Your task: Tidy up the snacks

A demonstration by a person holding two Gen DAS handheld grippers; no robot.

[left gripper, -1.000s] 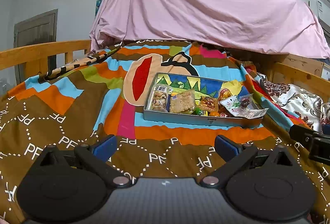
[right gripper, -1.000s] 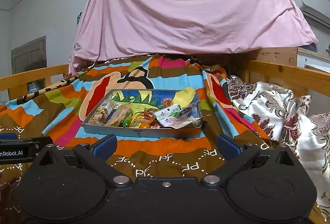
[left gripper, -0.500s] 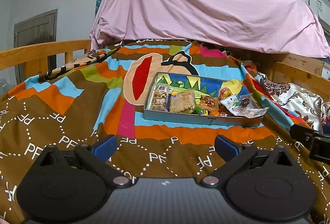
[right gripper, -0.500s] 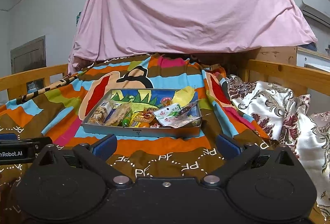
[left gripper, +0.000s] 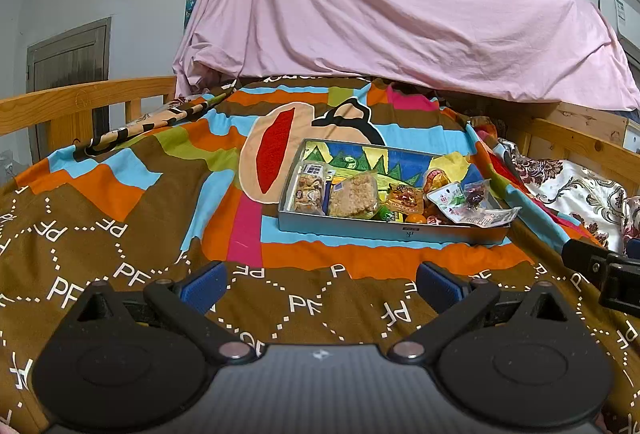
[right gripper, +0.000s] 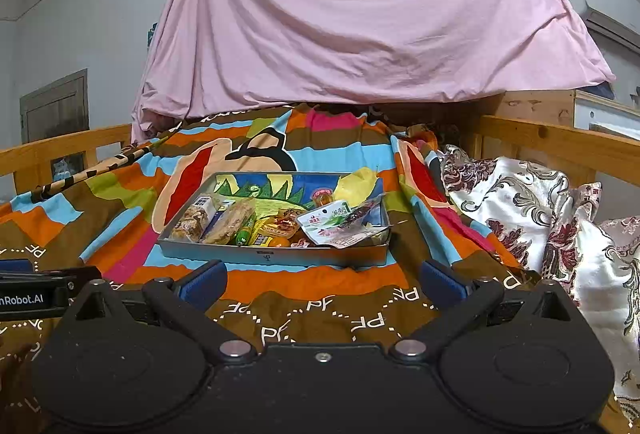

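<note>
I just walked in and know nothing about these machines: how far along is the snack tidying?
Nothing looks sorted yet: the snack packets lie jumbled in the metal tray on the blanket. Nothing is in hand; the left gripper and right gripper are open and empty, short of the tray. All the sorting seems left.

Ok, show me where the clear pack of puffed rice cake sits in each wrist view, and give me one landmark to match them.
Left wrist view: the rice cake pack lies right of centre, in the left half of the metal tray.
Right wrist view: the same pack lies left of centre, again in the tray's left half.
Shared landmark: the white and green pouch in the tray's right half.
</note>
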